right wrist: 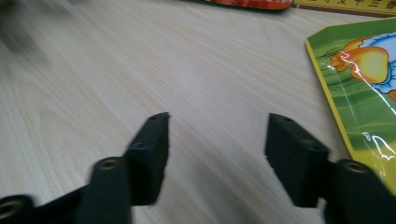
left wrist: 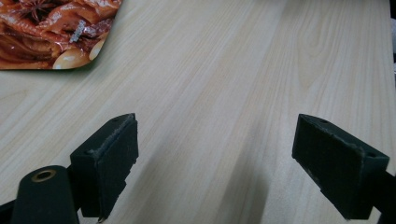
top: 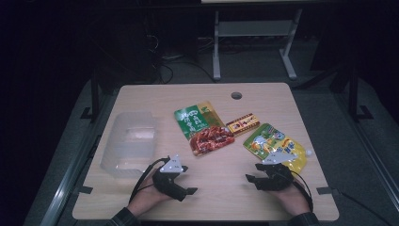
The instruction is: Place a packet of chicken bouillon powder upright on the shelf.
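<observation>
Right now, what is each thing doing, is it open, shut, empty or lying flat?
Left gripper: open, holding nothing.
Right gripper: open, holding nothing.
Clear plastic box: lidless, looks empty.
Green and red snack bag: flat.
Yellow-green pouch: flat.
Small yellow packet: flat.

The left claw [left wrist: 215,158] gapes wide over bare table [left wrist: 243,70], red snack packet [left wrist: 51,32] beyond.

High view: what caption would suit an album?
Two open hand-held tools rest before three snack packets and a clear tub.
</observation>
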Demonstrator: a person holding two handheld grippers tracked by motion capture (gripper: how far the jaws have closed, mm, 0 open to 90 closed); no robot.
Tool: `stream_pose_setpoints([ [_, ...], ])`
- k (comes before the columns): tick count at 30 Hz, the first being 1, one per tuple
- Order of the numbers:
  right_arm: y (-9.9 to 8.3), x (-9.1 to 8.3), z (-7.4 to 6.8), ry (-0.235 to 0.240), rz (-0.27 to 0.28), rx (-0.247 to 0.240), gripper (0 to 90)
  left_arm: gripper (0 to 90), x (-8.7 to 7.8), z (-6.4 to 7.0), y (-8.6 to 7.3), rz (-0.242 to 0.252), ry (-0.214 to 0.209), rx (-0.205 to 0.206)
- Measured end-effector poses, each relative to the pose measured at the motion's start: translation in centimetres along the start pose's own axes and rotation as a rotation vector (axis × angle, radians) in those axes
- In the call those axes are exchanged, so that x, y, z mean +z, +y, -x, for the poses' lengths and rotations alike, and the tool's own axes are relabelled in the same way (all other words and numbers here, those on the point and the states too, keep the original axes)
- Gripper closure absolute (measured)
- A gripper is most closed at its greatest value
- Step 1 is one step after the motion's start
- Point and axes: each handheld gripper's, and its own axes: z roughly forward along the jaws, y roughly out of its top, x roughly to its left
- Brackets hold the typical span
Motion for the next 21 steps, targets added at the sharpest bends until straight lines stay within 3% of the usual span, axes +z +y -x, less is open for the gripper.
stream_pose_setpoints([
  [4,0.4,0.1,0.4,-0.002,-0.012,0.0,55.7,14.1,-0.1,-0.1,0.1,0.009,-0.006,-0.017],
  [6,0.7,0.0,0.9,-0.014,-0.013,-0.003,64.6,14.1,0.0,-0.2,0.1,0.009,-0.011,-0.025],
  [7,1.1,-0.3,1.3,-0.027,-0.005,0.004,74.0,14.1,-0.1,-0.2,0.1,0.007,-0.006,-0.021],
  [9,1.2,-0.4,1.5,-0.033,-0.001,-0.002,76.6,14.1,-0.2,-0.1,0.0,0.007,-0.001,-0.02],
  [11,1.8,-0.6,2.4,-0.064,-0.003,-0.015,84.7,14.1,-0.4,0.0,0.0,0.012,0.003,-0.016],
  [16,2.4,-0.9,3.5,-0.095,0.009,-0.006,89.7,14.2,-0.3,0.1,0.0,0.003,-0.004,-0.003],
  [21,3.2,-1.3,6.5,-0.169,0.041,0.029,89.8,14.3,-0.4,0.2,-0.1,-0.001,-0.008,-0.011],
])
